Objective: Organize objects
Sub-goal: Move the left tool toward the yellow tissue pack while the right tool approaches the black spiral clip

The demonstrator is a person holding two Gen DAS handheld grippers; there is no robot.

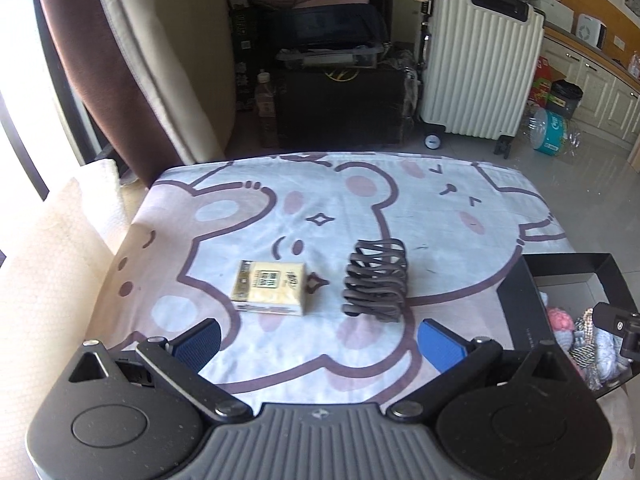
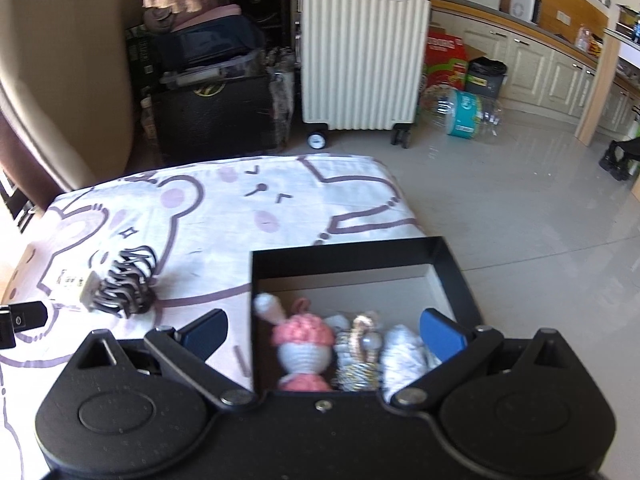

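While both grippers stand spread apart and empty, the step in hand is likely a pickup. The left gripper (image 1: 320, 344) faces the hair clip (image 1: 376, 280) and tissue pack (image 1: 270, 288) on the sheet (image 1: 440, 208). The right gripper (image 2: 324, 336) hovers over the box (image 2: 348, 256) holding a knitted doll (image 2: 304, 344). Next move: close on one item squarely. Box contents are partly hidden, blurred.

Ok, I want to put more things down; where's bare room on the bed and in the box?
Bare sheet lies beyond the yellow tissue pack and brown hair claw. The black box's far half is bare; its near half is crowded with the pink crocheted doll and trinkets.
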